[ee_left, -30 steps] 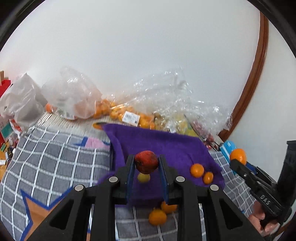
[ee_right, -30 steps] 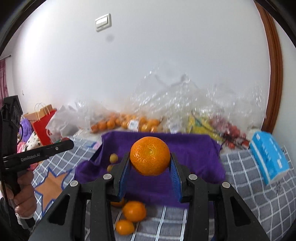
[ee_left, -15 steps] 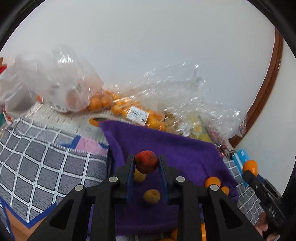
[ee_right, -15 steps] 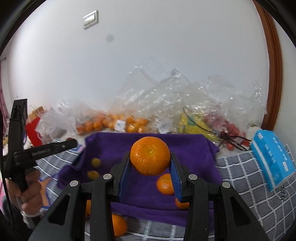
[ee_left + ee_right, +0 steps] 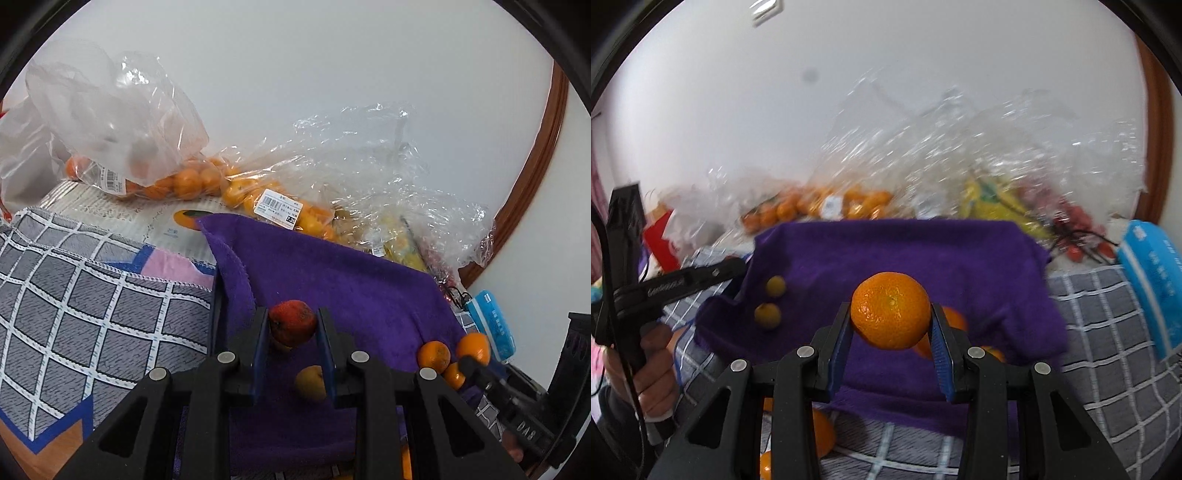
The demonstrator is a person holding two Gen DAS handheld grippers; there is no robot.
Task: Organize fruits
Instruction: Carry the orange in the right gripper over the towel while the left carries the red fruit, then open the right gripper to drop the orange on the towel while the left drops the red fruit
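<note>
A: Okay, change first — both cameras sit lower and closer to the purple towel (image 5: 351, 280) than a second ago; it fills more of each view.
B: Grips?
A: Same as before. Left gripper (image 5: 292, 334) clenched on a small red fruit (image 5: 292, 326), right gripper (image 5: 891, 325) clenched on a mandarin (image 5: 890, 310), both held above the towel.
B: Readable text?
A: Barely. Barcode label (image 5: 279, 210) on the bag, too small to read. Printing on the blue tissue pack (image 5: 1152, 284), unreadable.
B: Containers?
A: Clear plastic bags (image 5: 177, 173) of oranges along the wall, another holding yellow and red fruit, blurred.
B: Loose fruit?
A: On the towel: two small yellow fruits (image 5: 768, 314), two mandarins (image 5: 434, 356) near the right edge. More mandarins on the checked cloth (image 5: 92, 306) in front.
</note>
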